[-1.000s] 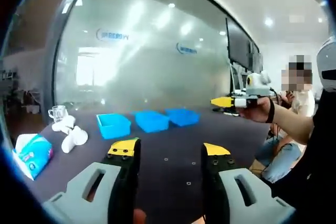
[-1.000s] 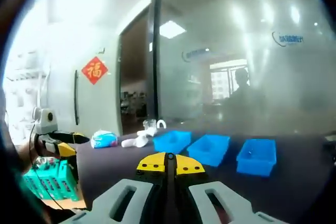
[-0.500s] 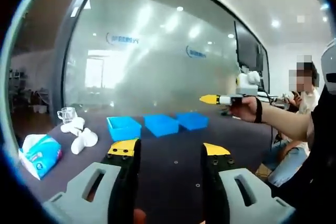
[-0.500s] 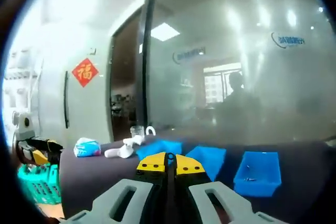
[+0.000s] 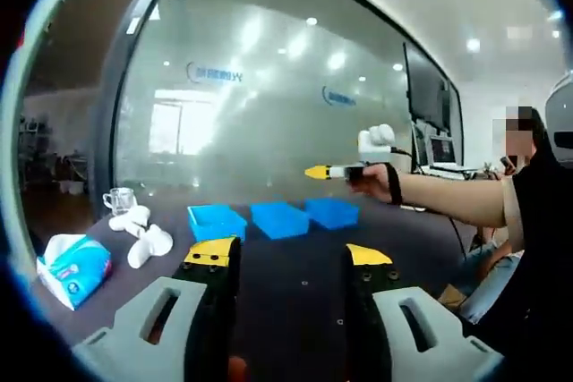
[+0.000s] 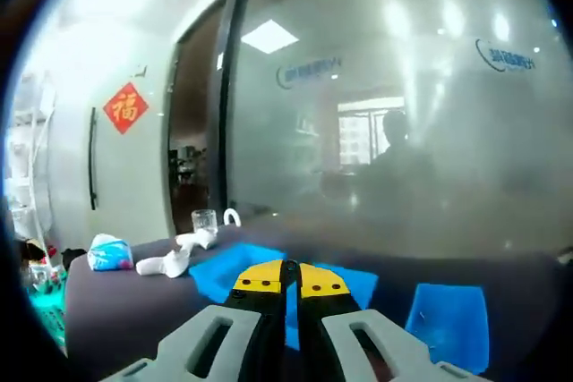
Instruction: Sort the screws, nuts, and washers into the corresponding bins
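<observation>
1. Left gripper [image 5: 291,261]: jaws spread wide apart, nothing between them, touching nothing. It hangs above the dark table [image 5: 295,297].
2. Right gripper [image 6: 289,276]: yellow-tipped jaws pressed together with only a thin seam between them; no object visible in the seam.
3. In the left gripper view the right gripper [image 5: 324,171] is held out in the air above the table by a hand [image 5: 369,181], its yellow tip pointing toward the glass wall [image 5: 269,114]. It is too small there to judge how the jaws stand.
4. Three blue bins [image 5: 278,218] sit in a row at the far side of the table, just beside one another. In the right gripper view they lie right behind the jaw tips; contents too blurred to tell.
5. Small fasteners [image 5: 304,283] lie scattered as specks on the table between the left jaws and the bins; kind cannot be told.
6. A tissue pack [image 5: 75,268], white objects [image 5: 143,239] and a glass cup [image 5: 118,199] sit at the table's left side.
</observation>
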Available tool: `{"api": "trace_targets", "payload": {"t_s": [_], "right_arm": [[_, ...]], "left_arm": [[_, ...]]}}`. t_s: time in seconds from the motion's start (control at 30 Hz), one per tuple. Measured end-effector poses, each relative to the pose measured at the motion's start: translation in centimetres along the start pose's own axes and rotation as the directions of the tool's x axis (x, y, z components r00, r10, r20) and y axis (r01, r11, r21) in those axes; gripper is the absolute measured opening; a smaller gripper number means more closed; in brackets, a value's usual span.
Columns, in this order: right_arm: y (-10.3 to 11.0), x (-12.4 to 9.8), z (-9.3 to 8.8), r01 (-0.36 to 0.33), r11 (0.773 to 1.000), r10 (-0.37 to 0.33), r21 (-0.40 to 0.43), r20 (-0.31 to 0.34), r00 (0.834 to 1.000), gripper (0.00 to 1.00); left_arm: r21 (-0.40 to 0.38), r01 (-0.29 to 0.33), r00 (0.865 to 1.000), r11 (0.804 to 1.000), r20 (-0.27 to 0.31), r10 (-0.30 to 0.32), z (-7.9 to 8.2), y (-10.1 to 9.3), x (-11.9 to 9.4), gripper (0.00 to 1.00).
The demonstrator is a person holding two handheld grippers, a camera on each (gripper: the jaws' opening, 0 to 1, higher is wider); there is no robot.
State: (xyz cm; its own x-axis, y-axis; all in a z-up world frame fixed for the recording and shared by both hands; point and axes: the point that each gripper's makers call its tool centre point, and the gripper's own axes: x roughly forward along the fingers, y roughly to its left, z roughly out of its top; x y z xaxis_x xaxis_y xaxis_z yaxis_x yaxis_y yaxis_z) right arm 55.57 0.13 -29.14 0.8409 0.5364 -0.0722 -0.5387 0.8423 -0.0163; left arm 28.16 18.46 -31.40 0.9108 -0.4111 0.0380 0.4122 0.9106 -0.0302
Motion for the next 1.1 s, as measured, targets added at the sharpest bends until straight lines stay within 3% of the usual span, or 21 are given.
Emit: {"api": "trace_targets", "payload": {"t_s": [0.23, 0.57, 0.67, 0.77, 1.0, 1.1], "right_arm": [[-0.7, 3.9, -0.1, 0.023, 0.999, -0.024, -0.024, -0.032, 0.999, 0.02], [-1.7, 6.7, -0.9, 0.051, 0.998, -0.054, -0.038, -0.070, 0.996, 0.02], [-2.3, 7.0, -1.1, 0.072, 0.996, -0.075, -0.042, -0.068, 0.995, 0.05], [-2.7, 7.0, -1.2, 0.094, 0.993, -0.098, -0.071, -0.061, 0.993, 0.24], [-2.0, 5.9, -0.9, 0.064, 0.995, -0.068, -0.072, -0.058, 0.996, 0.25], [-1.7, 5.2, -0.9, 0.041, 0.996, -0.045, -0.074, -0.059, 0.997, 0.25]], "left_arm": [[-0.001, -0.013, 1.000, 1.000, -0.001, 0.013, 0.1, 0.3, -0.3, 0.43], [-0.004, -0.026, 1.000, 1.000, 0.000, 0.026, 0.2, 0.5, -0.9, 0.43], [-0.005, -0.028, 1.000, 1.000, 0.001, 0.028, 0.3, 0.5, -1.1, 0.43], [-0.006, -0.030, 1.000, 1.000, 0.001, 0.030, 0.3, 0.5, -1.3, 0.43], [-0.006, -0.026, 1.000, 1.000, 0.002, 0.026, 0.3, 0.5, -1.5, 0.43], [-0.039, 0.003, 1.000, 0.999, 0.004, -0.003, 0.4, 0.2, -1.5, 0.43]]}}
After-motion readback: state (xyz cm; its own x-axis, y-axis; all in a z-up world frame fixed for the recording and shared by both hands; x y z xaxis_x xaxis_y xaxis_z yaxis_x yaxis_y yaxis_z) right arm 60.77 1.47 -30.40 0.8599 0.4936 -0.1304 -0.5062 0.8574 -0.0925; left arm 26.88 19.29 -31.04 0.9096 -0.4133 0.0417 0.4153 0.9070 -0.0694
